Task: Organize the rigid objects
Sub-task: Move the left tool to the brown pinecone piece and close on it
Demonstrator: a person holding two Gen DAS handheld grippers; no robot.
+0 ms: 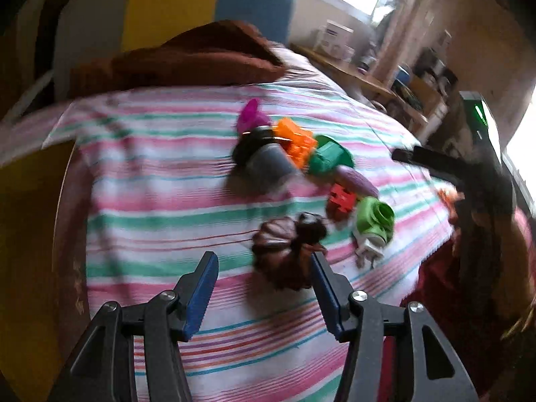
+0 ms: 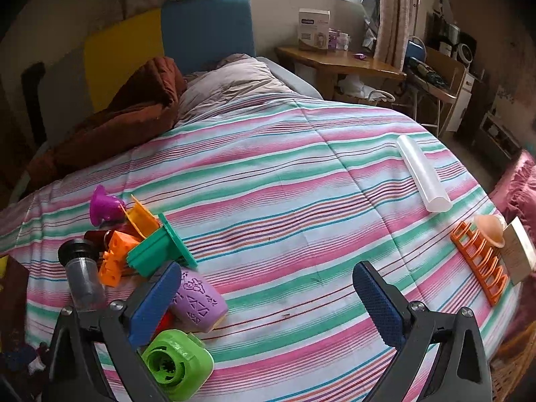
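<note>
A heap of plastic toys lies on the striped bedspread (image 2: 301, 174): a magenta funnel (image 2: 104, 206), an orange block (image 2: 115, 258), a teal flanged piece (image 2: 160, 248), a clear tube with a black cap (image 2: 82, 274), a purple patterned cup (image 2: 197, 298) and a lime-green ring piece (image 2: 177, 363). My right gripper (image 2: 268, 278) is open just right of the heap, its left finger against the purple cup. My left gripper (image 1: 264, 261) is open, blurred by motion. A brown pumpkin-shaped toy (image 1: 278, 254) sits between its fingers, against the right pad (image 1: 323, 281).
A clear tube (image 2: 422, 177), an orange rack (image 2: 479, 261), a peach cup (image 2: 489, 231) and a small box (image 2: 517, 251) lie at the bed's right edge. A brown blanket (image 2: 127, 117) and a pillow (image 2: 231, 80) are at the head. A wooden desk (image 2: 338, 60) stands beyond.
</note>
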